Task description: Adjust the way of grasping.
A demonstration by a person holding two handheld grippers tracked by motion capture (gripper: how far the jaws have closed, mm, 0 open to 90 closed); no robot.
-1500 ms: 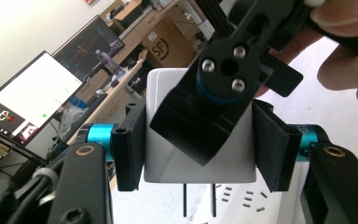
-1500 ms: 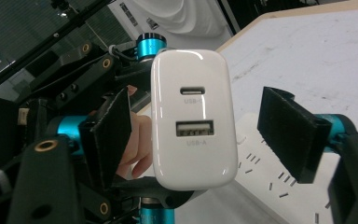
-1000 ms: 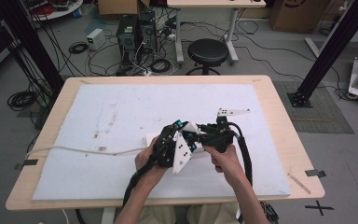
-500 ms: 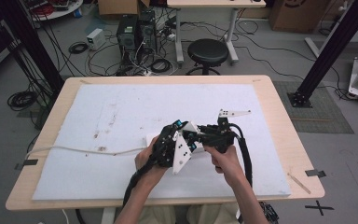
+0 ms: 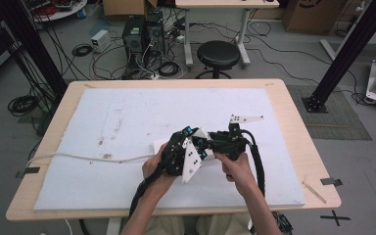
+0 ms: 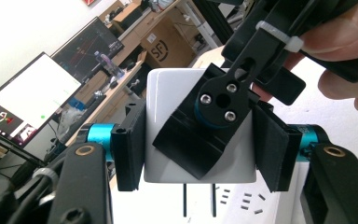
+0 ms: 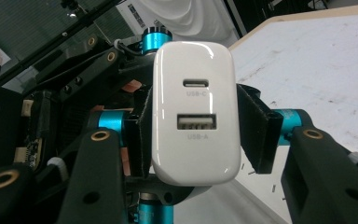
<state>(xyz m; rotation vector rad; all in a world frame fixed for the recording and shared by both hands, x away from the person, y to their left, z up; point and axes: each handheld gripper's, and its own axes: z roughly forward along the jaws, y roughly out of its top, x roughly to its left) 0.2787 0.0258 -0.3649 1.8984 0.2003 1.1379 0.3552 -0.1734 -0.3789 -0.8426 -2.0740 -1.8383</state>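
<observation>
A white USB charger block (image 7: 196, 105) is held up above the table between both grippers. Its face with a USB-C and a USB-A port looks into the right gripper view. In the left gripper view the charger (image 6: 168, 93) shows its back, with two metal prongs below. My left gripper (image 6: 200, 144) is shut on its two sides. My right gripper (image 7: 196, 135) has just been closing, and its pads (image 7: 254, 135) now press on the charger's sides. In the high view the left gripper (image 5: 196, 149) and right gripper (image 5: 209, 144) meet nose to nose over the mat's near middle.
A white mat (image 5: 127, 112) covers most of the wooden table (image 5: 296, 127). A white cable (image 5: 78, 157) runs across the mat from the left edge toward the hands. A black stool (image 5: 218, 54) and tangled floor cables lie beyond the far edge.
</observation>
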